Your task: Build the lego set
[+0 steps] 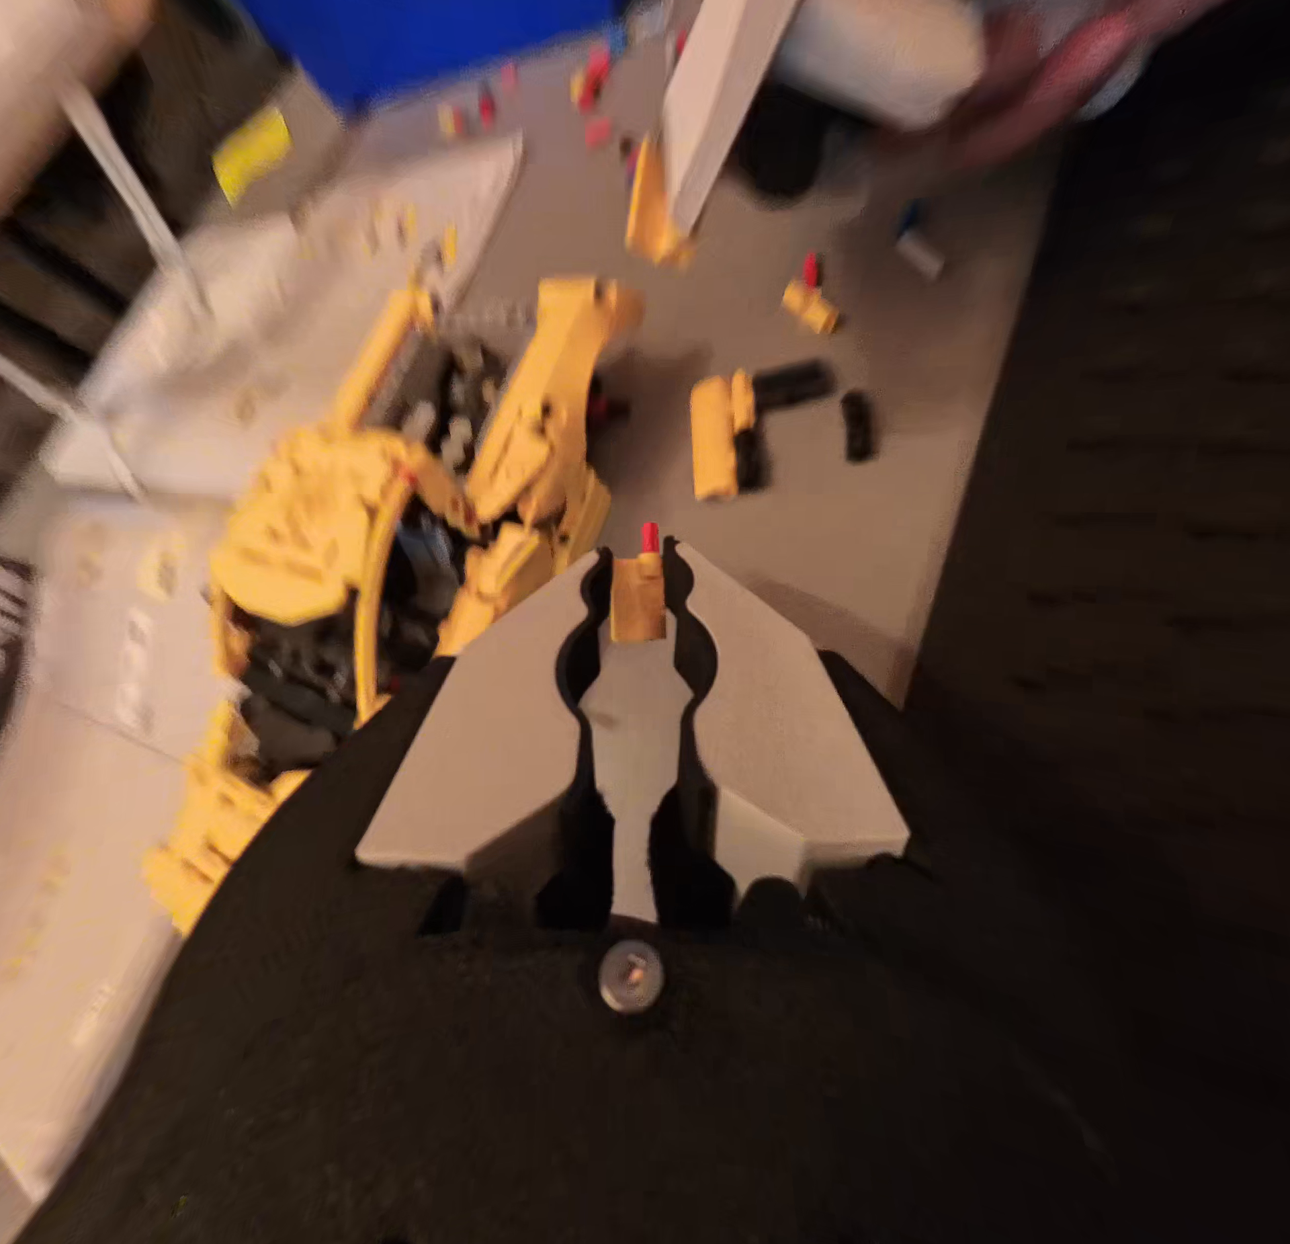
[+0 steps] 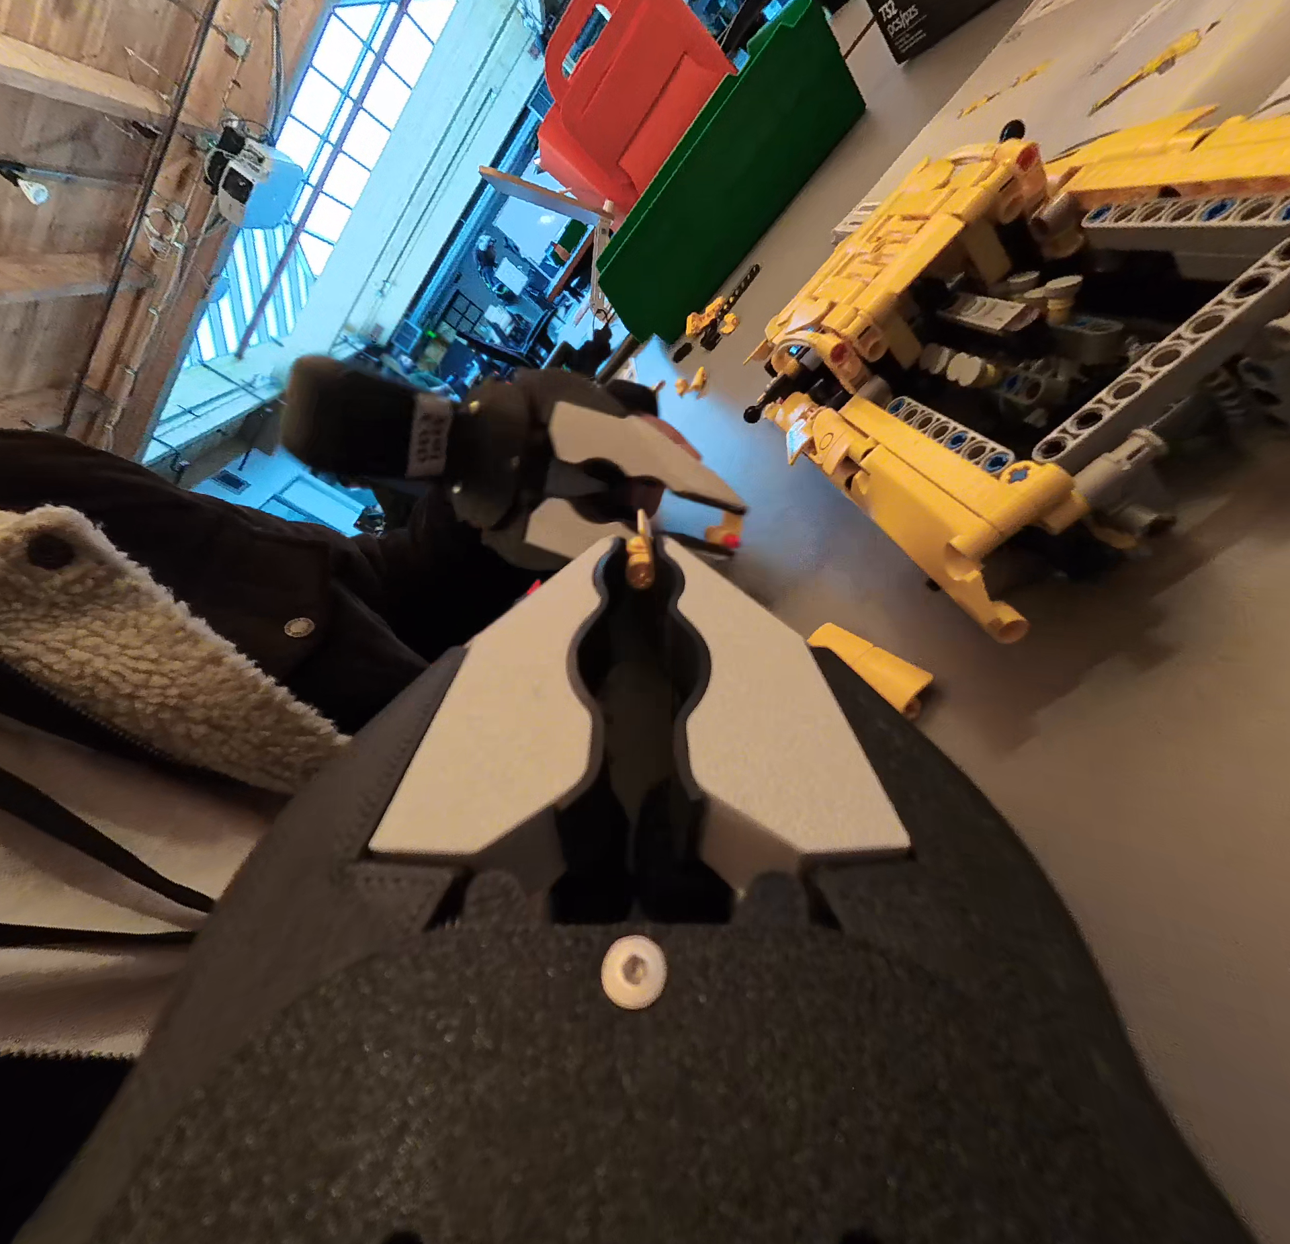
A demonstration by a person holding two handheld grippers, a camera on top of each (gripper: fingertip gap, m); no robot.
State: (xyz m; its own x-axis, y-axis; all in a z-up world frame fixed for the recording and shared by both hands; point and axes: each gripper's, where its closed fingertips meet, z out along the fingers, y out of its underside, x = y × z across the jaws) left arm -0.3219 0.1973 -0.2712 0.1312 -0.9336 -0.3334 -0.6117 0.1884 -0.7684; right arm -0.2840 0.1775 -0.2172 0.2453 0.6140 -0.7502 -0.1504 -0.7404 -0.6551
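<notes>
Left tongs [image 1: 636, 554] clenched on blurred yellow piece [image 1: 636, 606]; right tongs [image 2: 639, 547] on half-hidden yellow connector [image 2: 639, 562].

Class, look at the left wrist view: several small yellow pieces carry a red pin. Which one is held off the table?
The yellow piece clamped between the left gripper's fingertips. Its twin lies loose on the table farther off, ungripped.

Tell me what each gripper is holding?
Left gripper: a yellow piece with red peg, pinched by its sides. Right gripper: a tiny yellow piece, at the tips.
</notes>
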